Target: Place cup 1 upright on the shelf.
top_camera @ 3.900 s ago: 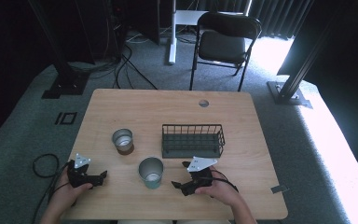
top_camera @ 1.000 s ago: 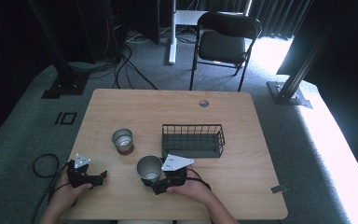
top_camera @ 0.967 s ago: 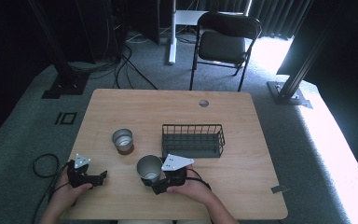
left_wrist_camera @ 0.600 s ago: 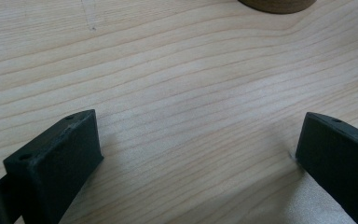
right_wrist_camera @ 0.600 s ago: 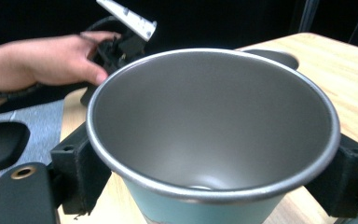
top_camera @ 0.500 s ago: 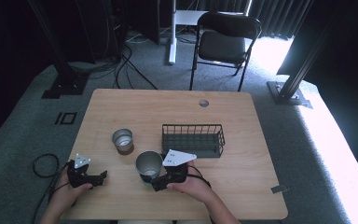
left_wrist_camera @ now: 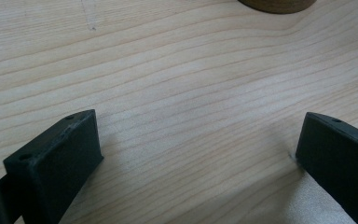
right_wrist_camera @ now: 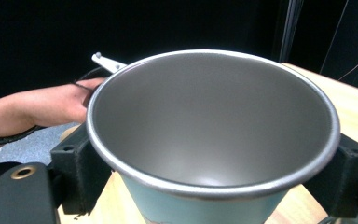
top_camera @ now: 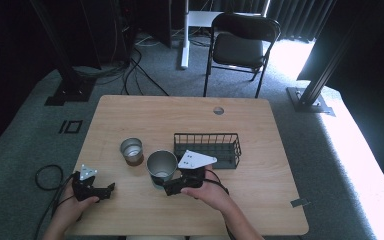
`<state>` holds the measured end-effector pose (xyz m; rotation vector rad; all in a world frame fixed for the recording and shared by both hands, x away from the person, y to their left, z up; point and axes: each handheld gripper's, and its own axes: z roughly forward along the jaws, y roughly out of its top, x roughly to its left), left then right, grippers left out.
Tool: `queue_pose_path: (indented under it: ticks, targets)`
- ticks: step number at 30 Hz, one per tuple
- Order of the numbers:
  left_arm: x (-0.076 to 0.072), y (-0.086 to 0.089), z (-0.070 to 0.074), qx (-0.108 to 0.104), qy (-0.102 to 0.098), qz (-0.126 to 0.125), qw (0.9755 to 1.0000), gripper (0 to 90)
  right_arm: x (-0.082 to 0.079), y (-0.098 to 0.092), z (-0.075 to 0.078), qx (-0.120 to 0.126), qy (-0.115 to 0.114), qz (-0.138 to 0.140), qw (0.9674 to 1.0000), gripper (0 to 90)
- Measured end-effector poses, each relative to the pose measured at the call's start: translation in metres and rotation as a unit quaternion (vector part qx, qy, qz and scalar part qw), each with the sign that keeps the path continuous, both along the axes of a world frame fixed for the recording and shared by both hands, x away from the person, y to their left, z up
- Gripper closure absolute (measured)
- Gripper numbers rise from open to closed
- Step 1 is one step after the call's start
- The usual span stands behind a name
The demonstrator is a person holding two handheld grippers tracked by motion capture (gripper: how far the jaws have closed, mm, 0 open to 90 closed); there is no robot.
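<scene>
A steel cup (top_camera: 161, 164) with a pale blue outside stands out near the table's front middle, and my right gripper (top_camera: 165, 186) is shut on its lower wall. In the right gripper view the cup (right_wrist_camera: 209, 126) is empty, with one black jaw pressed against each side of it, so the right gripper (right_wrist_camera: 214, 182) spans it. My left gripper (top_camera: 108, 190) rests open on the wood at the front left. Its own view shows the left gripper (left_wrist_camera: 191, 154) with bare tabletop between the wide-apart jaws.
A smaller metal cup (top_camera: 131, 149) with a brown base stands left of the held cup. A black wire basket (top_camera: 207, 148) sits just behind my right hand. The table (top_camera: 260, 200) has a round cable hole (top_camera: 218, 110) at the back. A folding chair (top_camera: 240, 47) stands beyond.
My right gripper moved left to the steel cup, shut on it, and the cup has shifted slightly away from the front edge. The left gripper has stayed put.
</scene>
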<state>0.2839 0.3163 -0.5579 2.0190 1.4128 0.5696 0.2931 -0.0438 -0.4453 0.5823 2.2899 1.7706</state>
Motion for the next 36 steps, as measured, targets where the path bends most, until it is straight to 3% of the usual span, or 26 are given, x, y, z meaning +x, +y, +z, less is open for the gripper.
queue_pose_path:
  ticks: [11,19,28,36]
  targets:
    - [0.0,0.0,0.0,0.0,0.001,0.0,1.0,0.5,0.012,-0.015,0.033,0.012,-0.026,-0.036,0.9989,13.2]
    - [0.0,0.0,0.0,0.0,0.001,0.0,1.0,0.5,0.026,-0.034,0.053,0.014,-0.044,-0.093,0.9946,13.2]
    - [0.0,0.0,0.0,0.0,0.001,0.0,1.0,0.5,0.041,-0.058,0.056,0.006,-0.054,-0.174,0.9833,13.2]
    - [0.0,0.0,0.0,0.0,0.001,0.0,1.0,0.5,0.052,-0.08,0.047,-0.011,-0.055,-0.242,0.9686,13.2]
